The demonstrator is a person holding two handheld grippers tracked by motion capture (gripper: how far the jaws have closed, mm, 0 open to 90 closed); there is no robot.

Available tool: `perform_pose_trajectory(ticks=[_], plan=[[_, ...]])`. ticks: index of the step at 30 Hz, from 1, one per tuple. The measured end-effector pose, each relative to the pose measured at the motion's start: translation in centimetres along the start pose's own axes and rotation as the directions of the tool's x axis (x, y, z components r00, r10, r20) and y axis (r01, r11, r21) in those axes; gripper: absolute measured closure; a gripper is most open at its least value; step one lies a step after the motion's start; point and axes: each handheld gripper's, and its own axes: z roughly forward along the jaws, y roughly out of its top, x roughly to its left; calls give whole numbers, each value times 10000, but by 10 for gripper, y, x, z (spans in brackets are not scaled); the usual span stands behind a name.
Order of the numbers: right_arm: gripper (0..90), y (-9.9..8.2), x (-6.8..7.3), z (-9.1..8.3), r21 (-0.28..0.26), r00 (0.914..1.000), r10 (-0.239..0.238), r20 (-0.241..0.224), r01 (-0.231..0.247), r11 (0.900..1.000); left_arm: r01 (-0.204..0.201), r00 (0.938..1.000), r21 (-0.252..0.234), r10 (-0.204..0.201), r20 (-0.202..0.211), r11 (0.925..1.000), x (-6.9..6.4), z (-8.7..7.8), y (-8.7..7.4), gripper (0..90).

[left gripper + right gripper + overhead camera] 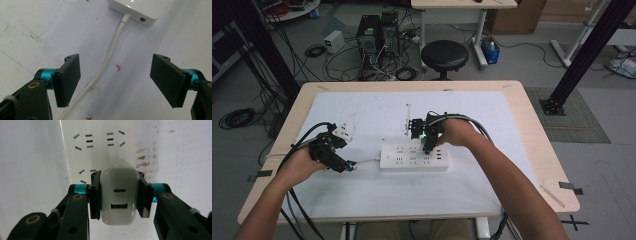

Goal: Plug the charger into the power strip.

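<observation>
Charger (119, 201), a white block with two ports on the face toward me, sits clamped between the fingers (94, 195) of my right gripper (119, 197); both black pads press flat on its sides. In the right gripper view it hangs directly over the white power strip (100, 150), whose socket slots run away beneath it (whether the prongs are already touching a socket I cannot tell, since the body hides them).

From the high view, my right gripper (428, 142) points down at the strip (412, 159), above its right half. The strip lies lengthwise near the middle of the white mat (377, 195) that covers the table (532, 130). A small white adapter (345, 131) rests on the mat up and to the left, well apart from the strip.

My left gripper (343, 163) lies low just beside the strip's left end, where the white cord (107, 62) leaves the housing. In the left gripper view its fingers (67, 80) stand well apart, with the cord running on the mat between them and neither pad touching it. The corner of the strip (140, 10) shows at the top of that view.
</observation>
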Motion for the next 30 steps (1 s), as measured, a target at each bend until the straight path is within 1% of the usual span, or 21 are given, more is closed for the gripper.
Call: perform_pose_trajectory(ticks=[2, 5, 6, 7, 8, 10, 13, 15, 16, 17, 19, 20, 21, 22, 23, 24, 25, 26, 27, 28, 30], plan=[[620, 1, 0, 1, -38, 10000, -81, -59, 80, 10000, -39, 10000, 51, 39, -4, 10000, 1, 0, 0, 245], [620, 3, 2, 5, 42, 9972, -744, 10, 744, 9972, -60, 10000, -11, 60, 6, 10000, 1, 0, 1, 246], [620, 3, 1, 5, 5, 9963, -864, -23, 864, 9963, -64, 10000, -12, 64, 11, 10000, 1, 0, 1, 245], [620, 3, 1, 5, 5, 9963, -864, -23, 864, 9963, -46, 10000, -7, 46, 10, 10000, 0, 1, 1, 245], [620, 3, 0, 6, -45, 9946, -1037, -36, 1037, 9946, -31, 10000, -32, 31, 18, 10000, 0, 1, 1, 245], [620, 3, 1, 6, -21, 9956, -936, -85, 936, 9956, -34, 10000, -60, 34, 36, 10000, 0, 1, 1, 245], [622, 6, 0, 7, 104, 9998, -128, -152, 129, 9999, -43, 10000, -58, 43, 43, 10000, 0, 1, -1, 245], [622, 7, 0, 8, 29, 9998, 118, -152, -117, 9999, -7, 10000, -58, 8, 55, 10000, 0, 2, -2, 246], [622, 7, 0, 9, -6, 9999, 89, -127, -89, 10000, -21, 10000, -24, 21, 62, 10000, 0, 2, -3, 245], [623, 7, 0, 8, 29, 9997, 205, -133, -204, 9998, -13, 10000, -36, 13, 71, 10000, 0, 2, -3, 245], [623, 7, -1, 9, -24, 9997, 189, -166, -190, 9998, -35, 10000, -22, 35, 71, 10000, 0, 3, -3, 245], [623, 8, 0, 10, 91, 9997, 181, -176, -180, 9998, 13, 10000, -58, -13, 98, 10000, 1, 4, -3, 245], [623, 8, 0, 10, 91, 9997, 181, -176, -180, 9998, 13, 10000, -58, -13, 98, 10000, 1, 4, -3, 245], [624, 11, 2, 13, 317, 10000, -61, -43, 62, 9995, 68, 9999, -131, -67, 120, 9999, 1, 4, -3, 246], [624, 12, 1, 13, 351, 9999, -138, -55, 140, 9993, 40, 9999, -138, -39, 133, 9999, 1, 5, -2, 245], [624, 11, 1, 14, 281, 9998, -157, -91, 160, 9995, -7, 9999, -89, 8, 140, 10000, 1, 5, -1, 246], [625, 11, 0, 14, 326, 9998, -91, -162, 96, 9994, -4, 9999, -95, 6, 154, 10000, 1, 6, -1, 245], [624, 12, 0, 14, 321, 9998, -138, -171, 143, 9994, -8, 9999, -99, 10, 168, 10000, 1, 6, -1, 245], [624, 13, 0, 18, 561, 9995, -279, -140, 286, 9980, -38, 9998, -82, 40, 176, 10000, 2, 6, 0, 245], [625, 14, 1, 20, 639, 9993, -365, -99, 370, 9973, -11, 9998, -112, 13, 185, 9999, 2, 6, 0, 245], [625, 13, 0, 20, 593, 9993, -347, -172, 357, 9976, 1, 9997, -136, 2, 230, 9999, 3, 7, 1, 246]])
